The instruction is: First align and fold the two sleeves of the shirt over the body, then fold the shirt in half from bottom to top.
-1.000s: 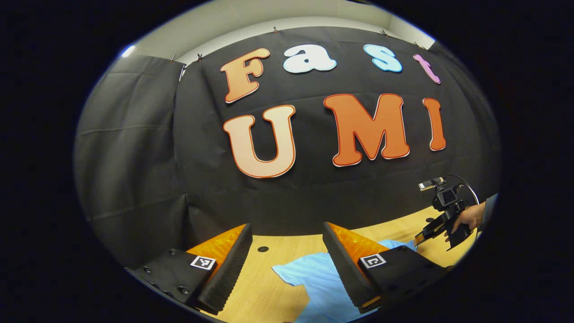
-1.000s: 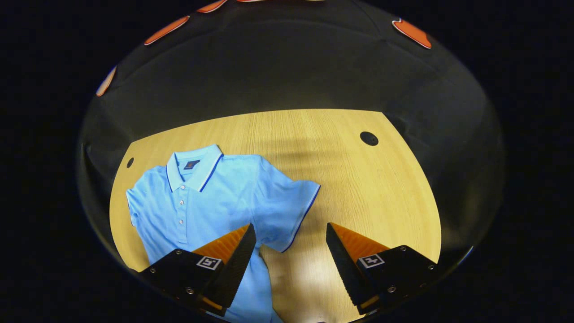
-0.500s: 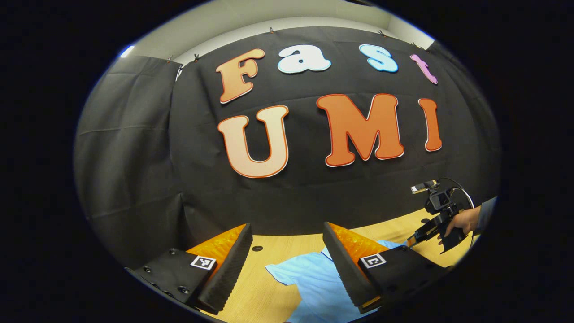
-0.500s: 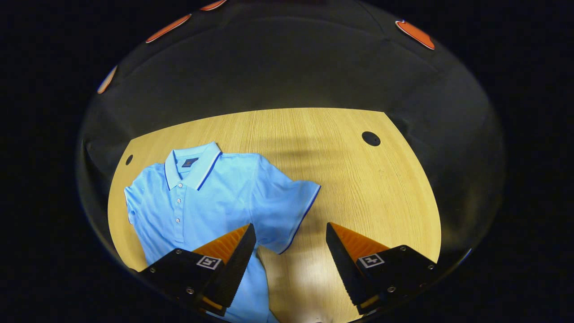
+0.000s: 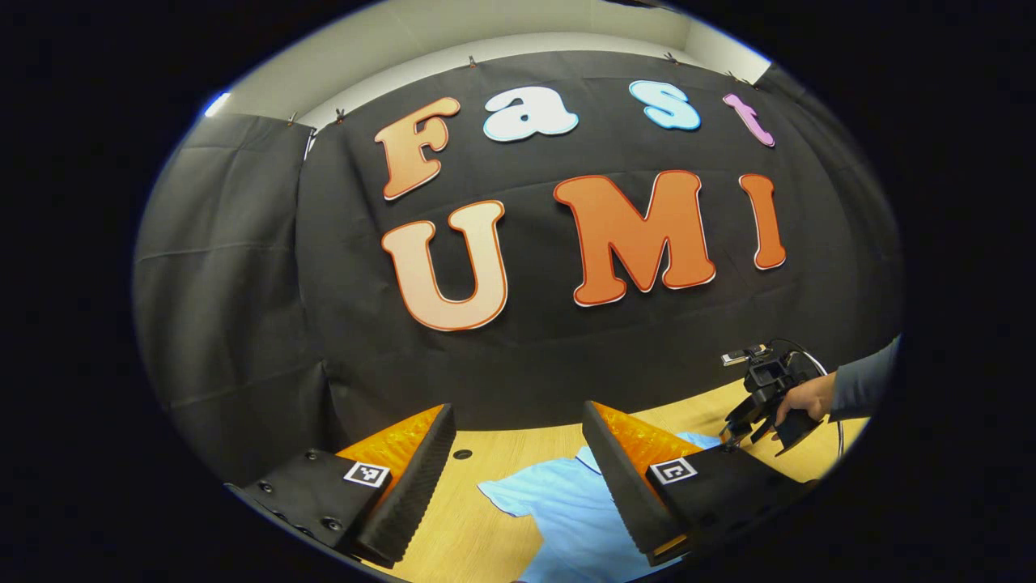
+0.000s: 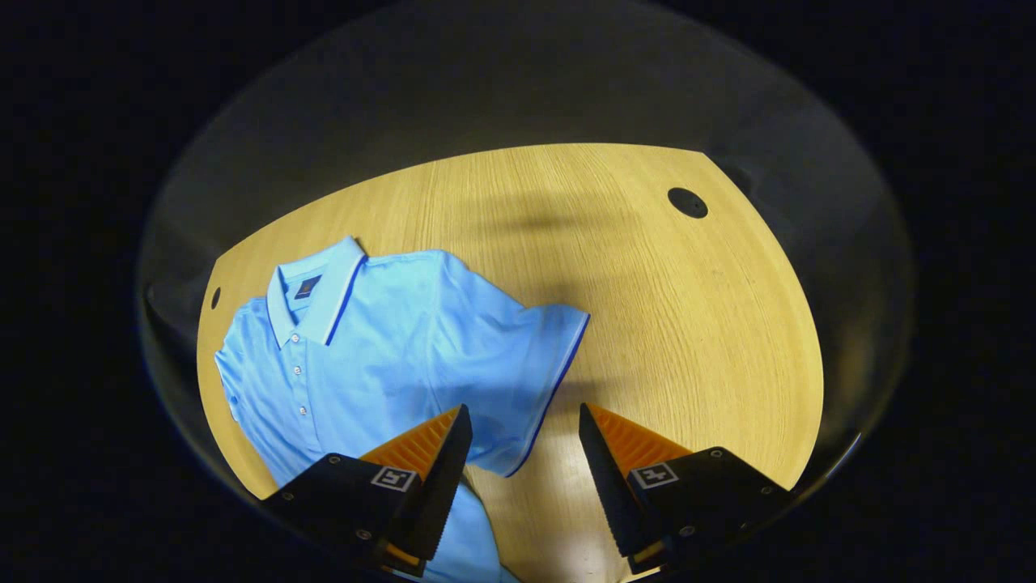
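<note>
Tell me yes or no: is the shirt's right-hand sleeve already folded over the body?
No. In the right gripper view the sleeve of the shirt still lies spread out on the table.

The left claw [image 5: 518, 441] is hovering, fingers spread, over the blue shirt [image 5: 558, 510] lying on the desk [image 5: 477, 534].

In the right gripper view, the shirt [image 6: 380, 340] runs off at 6 o'clock, its hem behind the fingers [image 6: 441, 478].

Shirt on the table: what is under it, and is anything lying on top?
The shirt lies flat on the wooden table. Nothing rests on it; the right gripper hangs open by its sleeve hem. Anything beneath the cloth is hidden.
</note>
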The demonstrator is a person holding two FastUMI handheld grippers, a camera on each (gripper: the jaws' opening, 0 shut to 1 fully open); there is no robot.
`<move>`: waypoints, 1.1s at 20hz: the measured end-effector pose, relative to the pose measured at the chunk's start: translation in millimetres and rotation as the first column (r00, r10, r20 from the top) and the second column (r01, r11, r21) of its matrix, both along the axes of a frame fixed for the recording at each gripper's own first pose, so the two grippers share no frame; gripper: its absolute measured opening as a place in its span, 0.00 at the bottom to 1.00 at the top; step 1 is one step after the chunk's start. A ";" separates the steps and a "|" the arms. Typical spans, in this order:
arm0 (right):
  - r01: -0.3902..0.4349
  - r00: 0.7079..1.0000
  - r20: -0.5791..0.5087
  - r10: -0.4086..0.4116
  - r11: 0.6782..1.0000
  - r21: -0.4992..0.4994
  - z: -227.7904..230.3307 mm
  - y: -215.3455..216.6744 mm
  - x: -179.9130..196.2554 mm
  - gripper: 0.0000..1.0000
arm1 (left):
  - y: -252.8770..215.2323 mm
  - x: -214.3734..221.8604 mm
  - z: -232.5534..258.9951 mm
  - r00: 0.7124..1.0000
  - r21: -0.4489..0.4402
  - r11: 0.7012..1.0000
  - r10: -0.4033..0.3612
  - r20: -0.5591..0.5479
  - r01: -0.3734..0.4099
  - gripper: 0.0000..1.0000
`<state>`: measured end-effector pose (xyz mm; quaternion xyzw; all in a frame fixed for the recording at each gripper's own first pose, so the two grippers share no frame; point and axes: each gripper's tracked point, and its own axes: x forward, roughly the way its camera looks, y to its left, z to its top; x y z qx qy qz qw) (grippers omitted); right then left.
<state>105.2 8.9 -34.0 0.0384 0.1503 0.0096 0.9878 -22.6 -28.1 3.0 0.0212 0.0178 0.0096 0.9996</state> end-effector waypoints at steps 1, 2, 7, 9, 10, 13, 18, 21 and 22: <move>0.005 1.000 -0.017 -0.005 1.000 0.002 -1.6 -0.7 5.7 0.75 | 1.5 -2.6 -2.9 1.000 0.000 1.000 0.007 -0.007 -0.007 1.00; 0.007 1.000 -0.028 -0.006 1.000 0.005 -3.3 0.7 10.9 0.77 | 4.7 -2.0 -5.0 1.000 0.001 1.000 0.016 -0.013 -0.016 1.00; 0.026 0.996 -0.083 -0.026 1.000 -0.003 -13.9 1.6 25.5 0.63 | 7.7 1.3 -14.1 0.998 -0.010 0.999 0.040 -0.048 -0.041 1.00; 0.041 0.997 -0.069 -0.041 0.999 -0.001 -8.8 -0.5 26.9 0.47 | 3.8 4.0 -16.8 0.998 -0.014 0.999 0.037 -0.058 -0.038 1.00; 0.043 0.997 -0.064 -0.043 0.999 0.002 -9.2 -1.0 28.9 0.36 | 3.4 4.6 -18.5 0.997 -0.014 0.999 0.037 -0.061 -0.037 1.00; 0.021 0.999 -0.036 -0.020 1.000 0.001 -3.9 -2.7 29.7 0.15 | -1.5 8.8 -19.8 0.997 -0.016 0.999 0.036 -0.069 -0.037 1.00; -0.143 0.987 0.091 0.130 0.978 0.152 36.5 27.2 18.3 0.05 | 1.6 13.8 -21.3 0.996 -0.008 0.999 0.048 -0.079 -0.049 1.00; -0.228 0.967 0.142 0.209 0.966 0.126 54.3 49.7 9.2 0.04 | 9.7 16.4 -26.1 0.993 -0.011 0.997 0.069 -0.092 -0.071 1.00; -0.253 0.960 0.156 0.233 0.959 0.124 57.3 59.2 5.8 0.04 | 13.8 18.4 -28.2 0.992 -0.010 0.997 0.080 -0.099 -0.081 1.00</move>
